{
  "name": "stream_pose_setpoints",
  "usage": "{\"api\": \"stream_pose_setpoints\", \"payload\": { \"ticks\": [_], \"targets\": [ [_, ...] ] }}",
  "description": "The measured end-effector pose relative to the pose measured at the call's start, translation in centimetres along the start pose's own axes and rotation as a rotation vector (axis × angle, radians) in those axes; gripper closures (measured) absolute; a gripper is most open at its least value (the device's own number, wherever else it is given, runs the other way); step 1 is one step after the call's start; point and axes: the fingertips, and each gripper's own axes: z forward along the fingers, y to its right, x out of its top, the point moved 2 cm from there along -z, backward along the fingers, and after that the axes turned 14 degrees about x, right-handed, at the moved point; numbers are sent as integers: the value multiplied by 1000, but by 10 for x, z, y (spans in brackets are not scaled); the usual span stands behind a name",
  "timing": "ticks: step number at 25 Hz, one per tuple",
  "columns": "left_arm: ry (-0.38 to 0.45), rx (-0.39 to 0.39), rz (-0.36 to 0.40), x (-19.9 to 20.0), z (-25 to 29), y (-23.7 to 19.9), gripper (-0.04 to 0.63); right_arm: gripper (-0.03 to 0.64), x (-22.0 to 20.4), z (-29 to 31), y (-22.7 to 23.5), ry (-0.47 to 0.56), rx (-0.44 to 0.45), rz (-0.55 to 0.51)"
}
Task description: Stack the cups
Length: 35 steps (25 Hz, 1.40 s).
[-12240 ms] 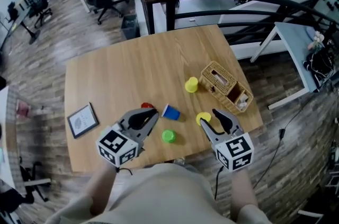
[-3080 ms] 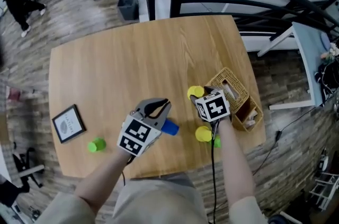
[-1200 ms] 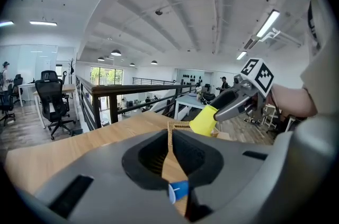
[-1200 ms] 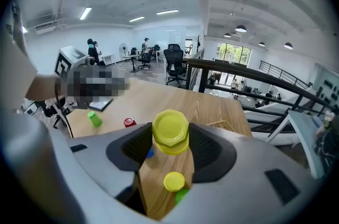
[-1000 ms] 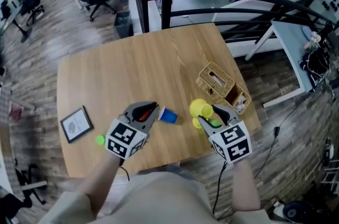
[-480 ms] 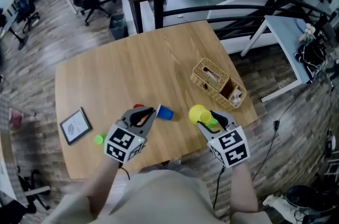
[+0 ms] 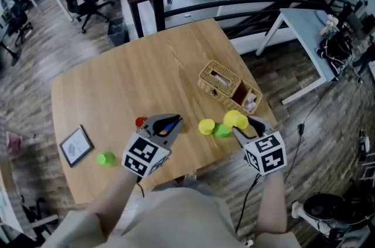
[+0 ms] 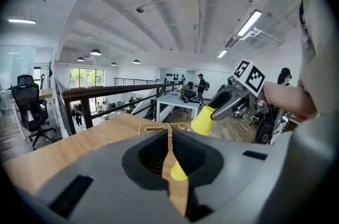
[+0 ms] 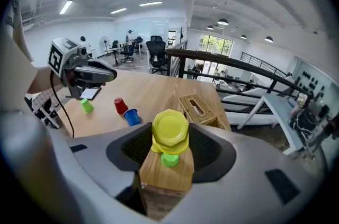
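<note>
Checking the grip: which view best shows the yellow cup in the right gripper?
Right gripper view: the yellow cup sits large and centred between the jaws. Left gripper view shows it small, side-on; head view, small from above.

We see a light wood-grain counter (image 7: pixel 117 82), a tan woven basket (image 7: pixel 225 85), a yellow cup (image 7: pixel 234 119), a second yellow cup (image 7: pixel 206 126), a left green cup (image 7: pixel 105 159), a red cup (image 7: pixel 140 122) and a blue cup (image 9: pixel 131 116). Black-and-white squares pattern the grey left gripper (image 7: pixel 174 119) and right gripper (image 7: pixel 243 124).
</note>
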Motion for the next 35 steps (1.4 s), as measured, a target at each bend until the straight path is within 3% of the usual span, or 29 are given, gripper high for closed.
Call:
{"api": "stream_pose_setpoints", "payload": {
  "ticks": [5,15,26,35],
  "targets": [
    [-19,-59,13,0,37,26,552,385,-38,-2,32,-89,-45,49],
    [-127,-129,34,-36,89,52,552,385,-105,31,61,-191,1,171],
    [-236,-151,40,-77,113,55,552,385,-158,83,73,-315,47,205],
    [-296,-158,44,-98,118,57,552,383,-179,111,82,-346,76,229]
  ]
}}
